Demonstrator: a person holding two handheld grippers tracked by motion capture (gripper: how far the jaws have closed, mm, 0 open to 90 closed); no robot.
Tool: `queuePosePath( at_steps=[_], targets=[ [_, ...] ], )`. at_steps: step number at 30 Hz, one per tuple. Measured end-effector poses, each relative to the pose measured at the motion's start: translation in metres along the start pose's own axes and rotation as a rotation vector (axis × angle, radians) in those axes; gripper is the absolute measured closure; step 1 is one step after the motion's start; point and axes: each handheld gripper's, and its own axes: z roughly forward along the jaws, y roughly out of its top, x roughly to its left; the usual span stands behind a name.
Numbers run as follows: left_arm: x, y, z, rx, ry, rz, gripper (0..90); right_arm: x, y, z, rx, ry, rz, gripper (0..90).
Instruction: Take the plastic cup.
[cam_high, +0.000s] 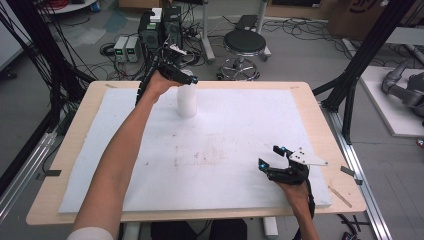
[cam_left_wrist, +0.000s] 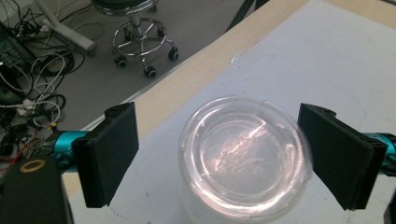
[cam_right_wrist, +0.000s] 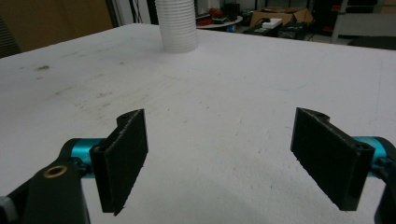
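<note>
Two spread grippers: left gripper straddles a white cup stack; right gripper hovers over the foam mat.

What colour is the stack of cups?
White, with a clear top; the stack of cups shows best in the high view.

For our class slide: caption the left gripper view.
Open left claw poised above a clear-lidded white container on the white mat.

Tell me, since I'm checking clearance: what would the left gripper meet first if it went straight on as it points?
Probably the top of the white cup stack, directly below the open left gripper; the gap above it is unclear.
</note>
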Motion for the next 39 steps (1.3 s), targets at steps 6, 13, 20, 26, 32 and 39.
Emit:
queuePosePath(
  at_steps=[6,13,20,26,32,39],
  targets=[
    [0.0,-0.002,0.004,0.026,-0.007,0.0,14.2,0.0,0.0,0.0,0.006,-0.001,-0.005,19.0],
    [-0.005,-0.003,0.011,0.064,-0.02,0.014,16.5,0.0,0.0,0.001,0.004,-0.001,-0.005,19.0],
    [-0.004,-0.004,0.013,0.094,-0.021,0.016,20.9,-0.001,0.0,0.001,0.006,0.001,-0.005,19.0],
    [-0.003,-0.004,0.012,0.091,-0.03,0.006,22.8,0.0,0.0,0.001,0.009,0.001,0.002,19.0],
    [-0.003,-0.005,0.014,0.106,-0.037,0.002,27.3,-0.001,0.0,0.001,0.008,0.0,-0.004,19.0],
    [-0.003,-0.005,0.013,0.108,-0.044,0.006,32.6,-0.001,0.0,0.001,0.009,0.0,-0.004,19.0]
  ],
)
